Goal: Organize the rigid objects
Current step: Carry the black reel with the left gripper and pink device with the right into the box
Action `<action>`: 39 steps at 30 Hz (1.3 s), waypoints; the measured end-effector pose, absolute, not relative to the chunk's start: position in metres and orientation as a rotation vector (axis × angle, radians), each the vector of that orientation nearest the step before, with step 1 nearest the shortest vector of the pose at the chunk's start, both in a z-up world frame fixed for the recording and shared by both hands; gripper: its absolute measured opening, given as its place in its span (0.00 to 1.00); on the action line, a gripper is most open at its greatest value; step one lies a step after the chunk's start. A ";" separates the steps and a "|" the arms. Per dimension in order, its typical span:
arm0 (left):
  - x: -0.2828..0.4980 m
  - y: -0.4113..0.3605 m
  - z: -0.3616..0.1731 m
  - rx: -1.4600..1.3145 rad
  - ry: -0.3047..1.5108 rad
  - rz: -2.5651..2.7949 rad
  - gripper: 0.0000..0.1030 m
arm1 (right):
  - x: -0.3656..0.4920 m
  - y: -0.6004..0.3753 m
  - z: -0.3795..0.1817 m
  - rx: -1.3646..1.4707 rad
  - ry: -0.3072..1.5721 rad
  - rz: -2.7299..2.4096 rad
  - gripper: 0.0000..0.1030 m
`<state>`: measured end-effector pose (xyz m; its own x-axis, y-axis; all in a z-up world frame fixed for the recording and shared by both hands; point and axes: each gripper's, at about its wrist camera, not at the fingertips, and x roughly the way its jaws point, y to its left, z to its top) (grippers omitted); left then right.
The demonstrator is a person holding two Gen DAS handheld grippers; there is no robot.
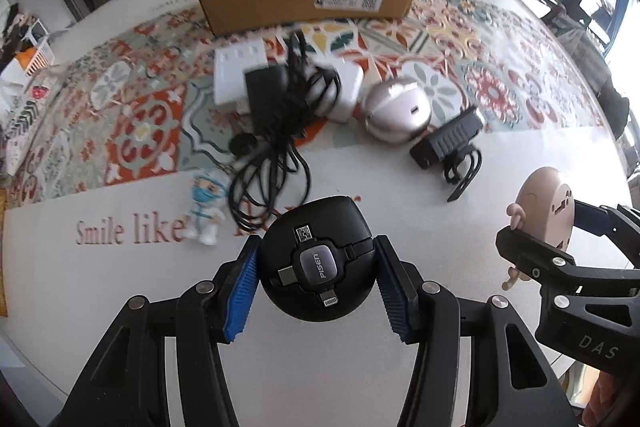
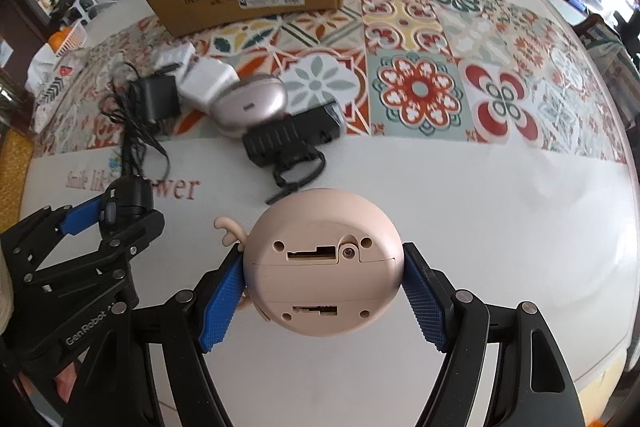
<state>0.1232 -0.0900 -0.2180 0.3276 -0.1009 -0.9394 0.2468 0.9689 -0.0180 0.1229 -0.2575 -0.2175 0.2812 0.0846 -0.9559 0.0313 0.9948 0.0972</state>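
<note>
Above the white table [image 1: 400,187], the left gripper [image 1: 318,263] clamps a round black Pisen cable reel [image 1: 318,259]; the right gripper [image 2: 324,283] clamps a beige pig-shaped toy [image 2: 322,267]. Both curved shells could slip from the pads.

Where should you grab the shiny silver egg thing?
Grab the silver egg-shaped gadget across its narrower middle, coming down from above. It lies on its side, round and smooth, so the fingers could slip near the ends. The black clip light crowds its near side.
</note>
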 end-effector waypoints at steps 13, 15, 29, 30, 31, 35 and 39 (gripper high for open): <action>0.145 -0.065 -0.155 0.109 1.049 -0.199 0.53 | 0.144 -0.238 -0.158 0.090 1.133 0.076 0.73; 0.151 -0.063 -0.147 0.110 1.025 -0.193 0.53 | 0.150 -0.235 -0.149 0.087 1.104 0.076 0.73; 0.184 -0.050 -0.089 0.107 0.862 -0.186 0.53 | 0.185 -0.225 -0.097 0.071 0.928 0.078 0.72; 0.187 -0.049 -0.085 0.103 0.854 -0.190 0.53 | 0.190 -0.226 -0.092 0.069 0.913 0.077 0.72; 0.190 -0.049 -0.083 0.100 0.848 -0.191 0.53 | 0.192 -0.226 -0.089 0.070 0.906 0.078 0.72; 0.203 -0.048 -0.067 0.094 0.811 -0.191 0.53 | 0.207 -0.225 -0.075 0.068 0.860 0.082 0.73; 0.215 -0.048 -0.054 0.094 0.776 -0.187 0.53 | 0.223 -0.227 -0.061 0.068 0.818 0.089 0.73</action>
